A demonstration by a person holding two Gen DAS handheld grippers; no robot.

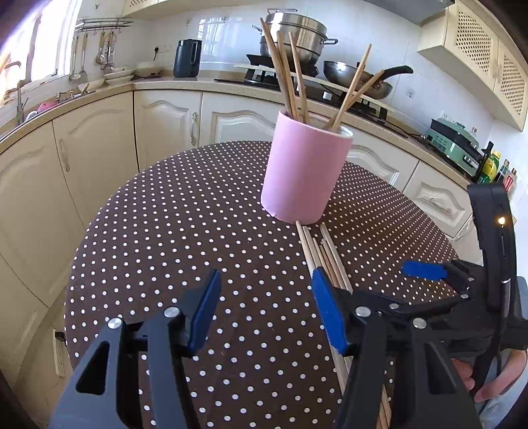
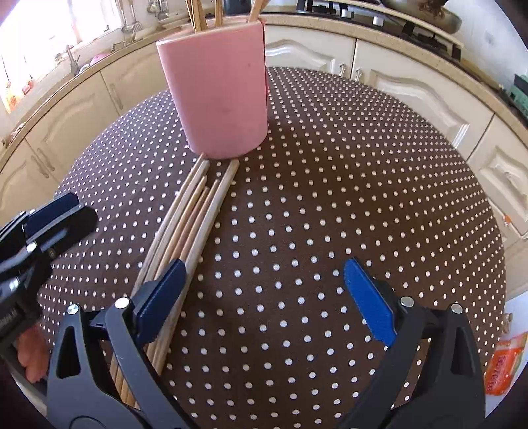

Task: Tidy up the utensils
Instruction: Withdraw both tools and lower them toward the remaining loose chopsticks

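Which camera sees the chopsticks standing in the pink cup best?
The left wrist view: the standing chopsticks show full length, fanning out above the pink cup. The right wrist view cuts them off at the picture's top edge, so only short stubs show above the rim.

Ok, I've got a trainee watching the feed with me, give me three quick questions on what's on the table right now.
1. True or false: both grippers are empty and open.
2. Where do the loose chopsticks lie relative to the pink cup?
3. Multiple choice: the cup holds A) spoons B) chopsticks C) nothing.

Key:
1. True: left gripper and right gripper both hold nothing.
2. Flat on the dotted tablecloth, tips at the cup's base.
3. B.
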